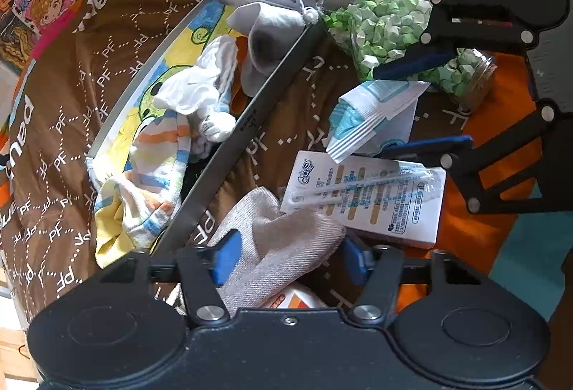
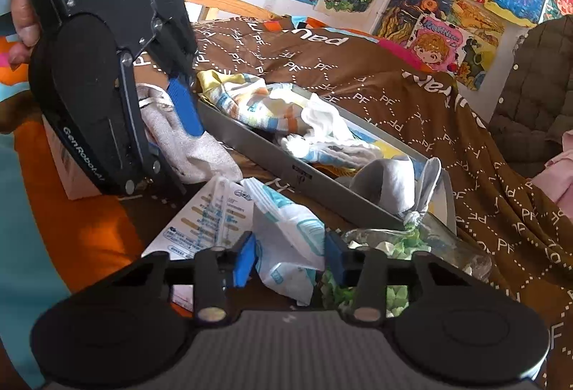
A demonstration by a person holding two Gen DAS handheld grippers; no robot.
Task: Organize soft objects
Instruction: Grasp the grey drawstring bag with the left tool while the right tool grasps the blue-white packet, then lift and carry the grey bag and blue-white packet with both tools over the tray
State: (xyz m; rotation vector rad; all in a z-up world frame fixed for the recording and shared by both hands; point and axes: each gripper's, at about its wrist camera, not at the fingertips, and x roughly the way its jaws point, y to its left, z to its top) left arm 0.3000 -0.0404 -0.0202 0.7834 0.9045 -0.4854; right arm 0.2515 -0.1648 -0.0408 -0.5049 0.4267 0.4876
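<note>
Bed blanket brown and printed, carrying everything; seen from the left wrist, starting at nine o'clock and working across.

Grey tray lying from eight to twelve o'clock, already stocked: striped cloth bunched at its near end and spilling over the rim; white sock crumpled mid-tray; grey sock folded at the far end, toward twelve o'clock. So three soft pieces apparently put away.

Just outside the tray's long wall, at six o'clock: beige cloth, lying on the blanket and not yet lifted; left gripper straddling it, jaws clenched on the fabric, a blue pad pressed against each side.

Further right, at four o'clock: white box with a sleeve of swabs on top, hard goods and probably no part of the sort.

At three o'clock: tissue packet, leaning on the box; right gripper around it, jaws grasping the packet by its sides, to judge from both views.

At one o'clock: jar of green paper stars on its side, touching the tray's far corner; rigid, likely to stay out.

Judged well past halfway; remaining by appearance: carrying the beige cloth and the packet over the tray wall toward ten o'clock and letting go inside; room for both looks tight but sufficient near the middle.
</note>
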